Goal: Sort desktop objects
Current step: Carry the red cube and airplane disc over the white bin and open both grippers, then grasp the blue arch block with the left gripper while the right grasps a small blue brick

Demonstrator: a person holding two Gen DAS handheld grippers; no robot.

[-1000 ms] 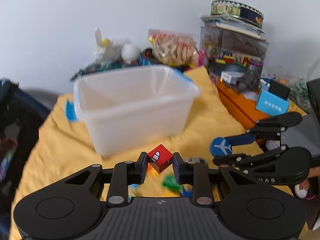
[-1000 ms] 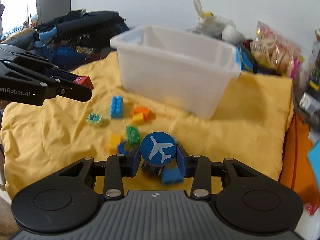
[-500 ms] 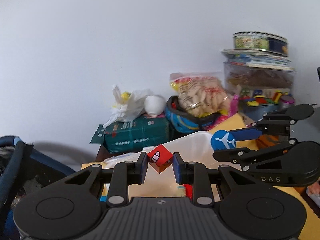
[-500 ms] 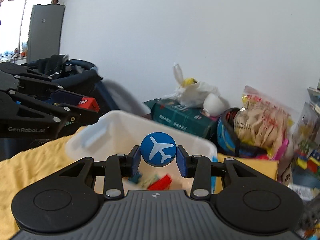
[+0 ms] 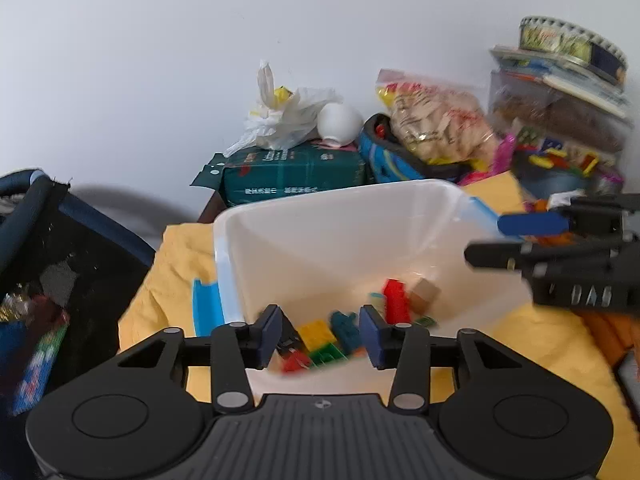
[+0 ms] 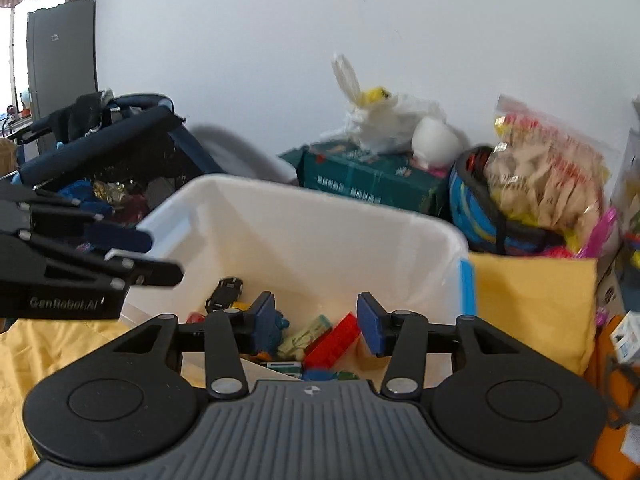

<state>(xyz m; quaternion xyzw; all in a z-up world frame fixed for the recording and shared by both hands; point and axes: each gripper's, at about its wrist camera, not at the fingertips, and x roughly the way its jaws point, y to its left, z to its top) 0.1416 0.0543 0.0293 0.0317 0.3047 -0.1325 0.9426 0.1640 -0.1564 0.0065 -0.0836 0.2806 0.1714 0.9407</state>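
A white plastic bin [image 5: 340, 216] stands on the yellow cloth [image 5: 176, 264] and also shows in the right wrist view [image 6: 304, 216]. It holds several toy bricks: a red brick [image 5: 394, 300], a yellow brick [image 5: 318, 330], a red brick [image 6: 332, 340] and a small black toy car [image 6: 224, 292]. My left gripper [image 5: 322, 336] is open and empty over the bin's near side. My right gripper [image 6: 316, 326] is open and empty over the bin too. Each gripper shows from the side in the other's view, the right [image 5: 560, 256] and the left [image 6: 80, 264].
Behind the bin stand a green box [image 5: 292, 176] with a white plastic bag [image 5: 288, 120], a snack bag [image 5: 440, 120] and a stack of clear containers [image 5: 560, 112]. A dark mesh basket [image 5: 44, 264] stands to the left. A blue lid part [image 5: 206, 304] lies beside the bin.
Both grippers opened over the bin. The left let go of the red cube and the right let go of the blue airplane disc; neither can be picked out now.
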